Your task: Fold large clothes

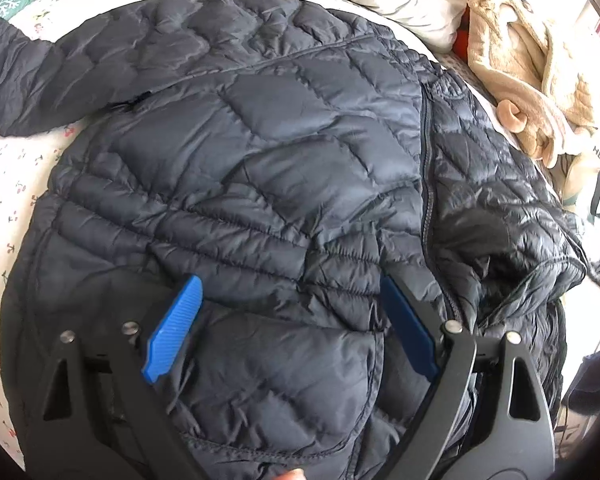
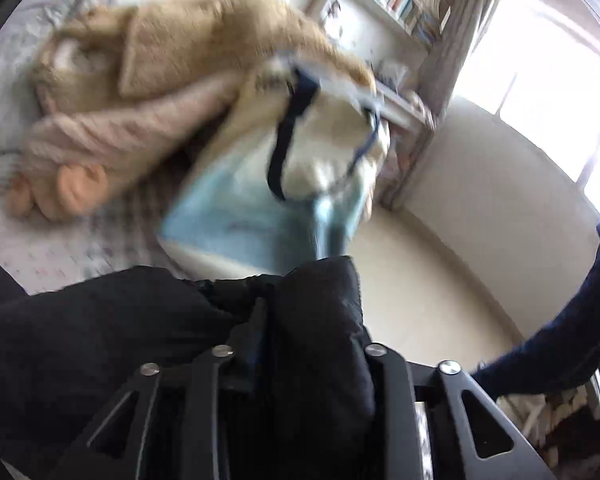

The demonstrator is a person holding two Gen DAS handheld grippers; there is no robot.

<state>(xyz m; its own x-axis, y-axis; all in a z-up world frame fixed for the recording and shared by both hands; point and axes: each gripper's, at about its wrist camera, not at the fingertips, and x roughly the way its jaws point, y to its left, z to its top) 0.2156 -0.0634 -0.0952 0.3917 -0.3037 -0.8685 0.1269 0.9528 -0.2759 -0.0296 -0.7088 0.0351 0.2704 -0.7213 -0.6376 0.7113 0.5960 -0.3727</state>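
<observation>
The left gripper (image 1: 288, 320) gapes over the soft, slippery puffer jacket (image 1: 260, 160); the right gripper (image 2: 300, 344) pinches its edge.

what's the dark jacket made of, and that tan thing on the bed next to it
Jacket: looks like thin synthetic shell, perhaps nylon, with a slight sheen, quilted into puffy stitched panels that suggest down or fibre filling. Tan garment: looks like fleece or plush, matte and fuzzy with a nubbly pile; the exact fibre can't be told.
</observation>
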